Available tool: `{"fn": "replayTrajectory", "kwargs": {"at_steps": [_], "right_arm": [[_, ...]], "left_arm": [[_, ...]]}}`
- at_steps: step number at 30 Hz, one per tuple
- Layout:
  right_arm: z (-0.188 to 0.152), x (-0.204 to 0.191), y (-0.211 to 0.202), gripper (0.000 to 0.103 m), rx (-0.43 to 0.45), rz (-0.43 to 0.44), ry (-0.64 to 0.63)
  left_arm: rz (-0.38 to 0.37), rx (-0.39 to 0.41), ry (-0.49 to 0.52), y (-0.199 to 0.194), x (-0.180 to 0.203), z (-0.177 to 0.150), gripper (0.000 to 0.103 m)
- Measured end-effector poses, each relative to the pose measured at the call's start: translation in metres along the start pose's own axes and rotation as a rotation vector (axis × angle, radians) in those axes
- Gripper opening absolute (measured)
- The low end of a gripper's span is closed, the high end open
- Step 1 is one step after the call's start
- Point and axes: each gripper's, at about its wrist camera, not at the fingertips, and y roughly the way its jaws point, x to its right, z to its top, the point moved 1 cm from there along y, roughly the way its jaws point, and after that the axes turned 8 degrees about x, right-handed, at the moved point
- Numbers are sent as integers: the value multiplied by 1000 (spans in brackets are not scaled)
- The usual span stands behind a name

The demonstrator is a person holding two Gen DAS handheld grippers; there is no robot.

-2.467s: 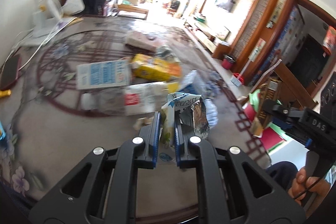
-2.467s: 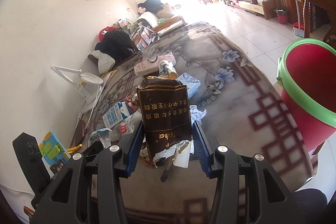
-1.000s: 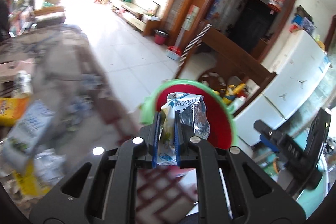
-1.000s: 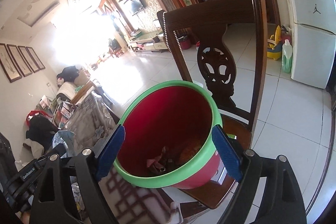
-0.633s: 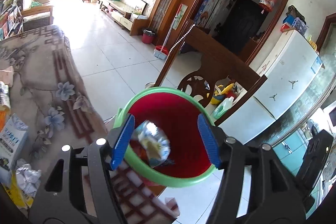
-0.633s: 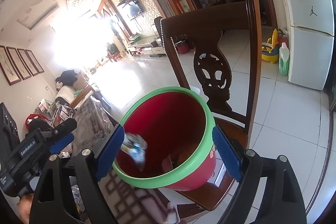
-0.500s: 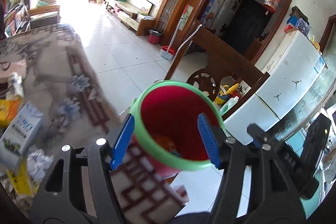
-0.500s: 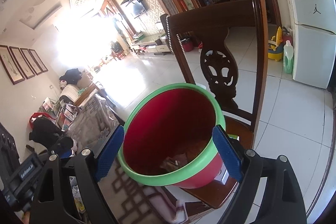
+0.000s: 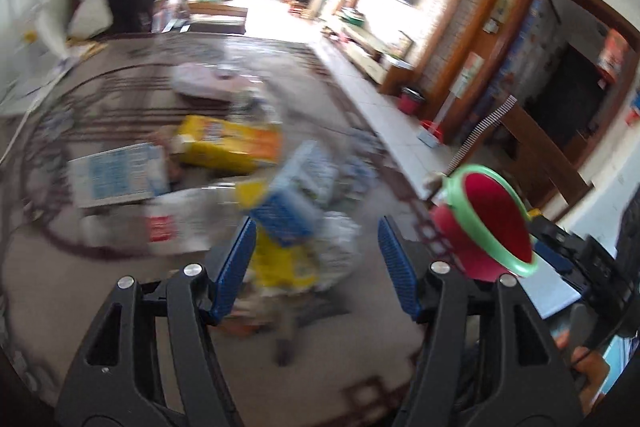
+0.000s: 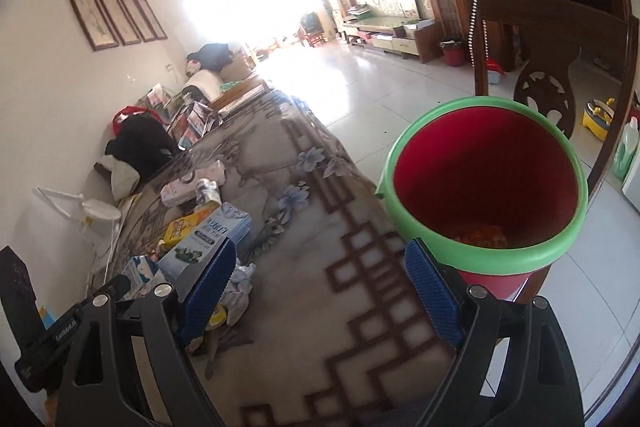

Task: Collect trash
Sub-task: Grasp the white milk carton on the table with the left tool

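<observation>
- Left gripper (image 9: pixel 316 267): tongs spread wide, nothing between them. 2.5 s ago it pinched a foil snack wrapper; 0.6 s ago that wrapper was falling into the red bin (image 9: pixel 486 227). Drop done.
- Left view has since swung from the bin back to the table (image 9: pixel 60 291); picture heavily motion-blurred, so the swing is probably under way.
- Right gripper (image 10: pixel 320 275): tongs spread, empty. The dark packet it held 2.5 s ago is gone; the tongs were already empty over the bin 1.0 s ago.
- Bin (image 10: pixel 484 195) sits just off the table's right edge, on a wooden chair (image 10: pixel 560 27); orange and pale scraps show at its bottom.
- Remaining trash lies mid-table, toward the left edge: yellow box (image 9: pixel 228 143), blue-and-white carton (image 9: pixel 120 173), light blue tissue pack (image 10: pixel 208 239), crumpled wrappers (image 10: pixel 240 279), pink pack (image 10: pixel 192 183).
- Judgement: one two-handed load delivered; next pickup cycle starting. Much remains, task well short of done.
- Likely next target for left: the blurred blue-and-yellow pile (image 9: pixel 288 227) straight ahead of its tongs.
</observation>
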Motion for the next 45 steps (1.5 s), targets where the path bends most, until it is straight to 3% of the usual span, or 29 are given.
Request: {"fn": "replayTrajectory", "kwargs": {"at_steps": [7,11,15,21,26,31,44,45], "right_arm": [[-8,-32,-1,90,-28,-1,-61],[-13,-50,3,90,-41,-4,-106],[-22,-69,8,90,-66,3,-153],[-30,-83,15,90,-93,-9,-197],[-37,-83,25,91,-127,-17,-197],[-43,-83,33,91,-159,-17,-194],[-60,-91,49,91,-222,-2,-207],[-60,-92,49,91,-223,-2,-206]], "left_arm": [[150,22,-227,-18,-118,15,60],[178,-7,-357,-13,-170,16,60],[184,-28,-407,-1,-196,23,60],[111,-171,-95,27,-182,40,75],[168,-296,194,58,-167,36,76],[187,-349,294,85,-166,29,76],[171,-387,352,104,-149,13,76],[166,-386,348,104,-148,12,72]]}}
